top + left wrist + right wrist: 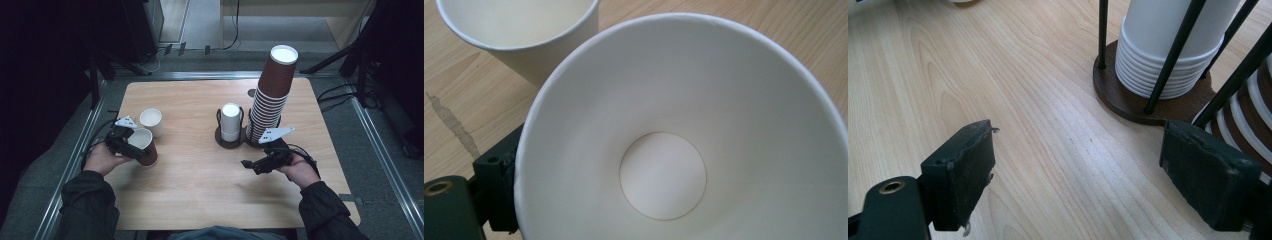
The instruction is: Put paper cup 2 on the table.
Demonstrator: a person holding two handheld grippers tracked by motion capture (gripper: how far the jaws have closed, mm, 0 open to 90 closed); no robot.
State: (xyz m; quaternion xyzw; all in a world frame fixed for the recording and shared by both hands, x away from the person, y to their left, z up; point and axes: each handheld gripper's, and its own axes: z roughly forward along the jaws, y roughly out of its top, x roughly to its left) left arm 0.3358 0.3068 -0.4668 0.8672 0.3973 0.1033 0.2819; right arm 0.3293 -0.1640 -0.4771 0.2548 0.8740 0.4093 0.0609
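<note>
A pale wood-grain bench [200, 175] with rounded corners stands on grey carpet, metal rails along its sides. Two loose paper cups sit near its left edge: a brown cup [144, 146] with a white inside, tilted, and just behind it an upright white cup [151, 121]. At mid-bench a dark round-based wire holder [225, 141] carries one short stack of white cups [230, 121] and one tall, leaning stack of brown cups [270, 95], their rolled rims ribbed. The left hand-held gripper [125, 140] has the brown cup's wall between its jaws, one black jaw on the outside; whether the pads press I cannot tell. The right hand-held gripper [255, 164] hangs with jaws spread wide, nothing between them, just in front of the holder. Bare wood lies open between the two hands and toward the near edge
</note>
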